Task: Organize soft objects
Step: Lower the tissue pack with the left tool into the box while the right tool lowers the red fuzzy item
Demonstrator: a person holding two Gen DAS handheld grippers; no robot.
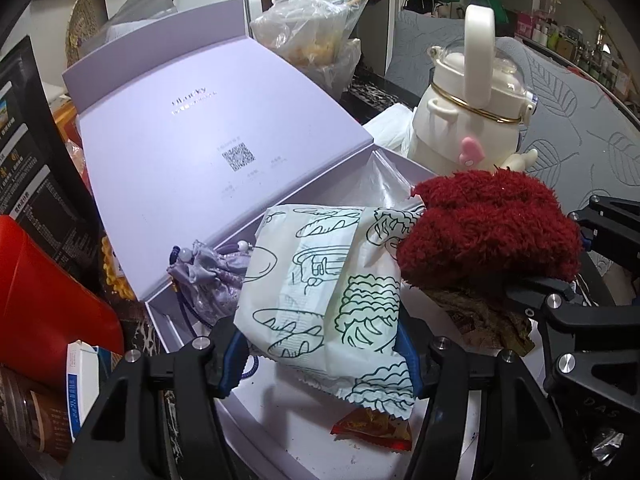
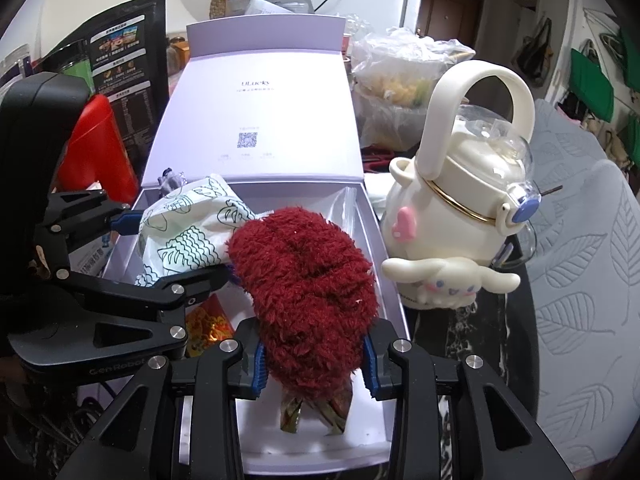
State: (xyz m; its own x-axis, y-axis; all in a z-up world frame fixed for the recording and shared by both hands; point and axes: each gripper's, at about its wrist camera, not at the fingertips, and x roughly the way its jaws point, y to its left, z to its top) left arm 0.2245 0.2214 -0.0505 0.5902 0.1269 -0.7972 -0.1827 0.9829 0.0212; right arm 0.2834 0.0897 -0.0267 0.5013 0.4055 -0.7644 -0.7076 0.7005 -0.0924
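An open lavender box (image 2: 372,232) has its lid (image 1: 192,120) standing up behind it. My left gripper (image 1: 322,356) is shut on a white packet (image 1: 320,280) printed with green and black drawings, held over the box's left part. My right gripper (image 2: 315,368) is shut on a dark red fluffy cloth (image 2: 308,280), held over the box's middle beside the packet. A brown-green wrapper (image 2: 316,412) hangs under the red cloth. In the box lie a purple drawstring pouch (image 1: 212,276) and a red snack packet (image 1: 372,428).
A white kettle-shaped bottle with a cartoon figure (image 2: 460,208) stands close to the box's right wall. Behind the box sits a clear plastic bag of food (image 2: 400,92). A red container (image 1: 48,300) and a black printed bag (image 2: 124,60) crowd the left side. At right lies grey leaf-patterned cloth (image 2: 580,280).
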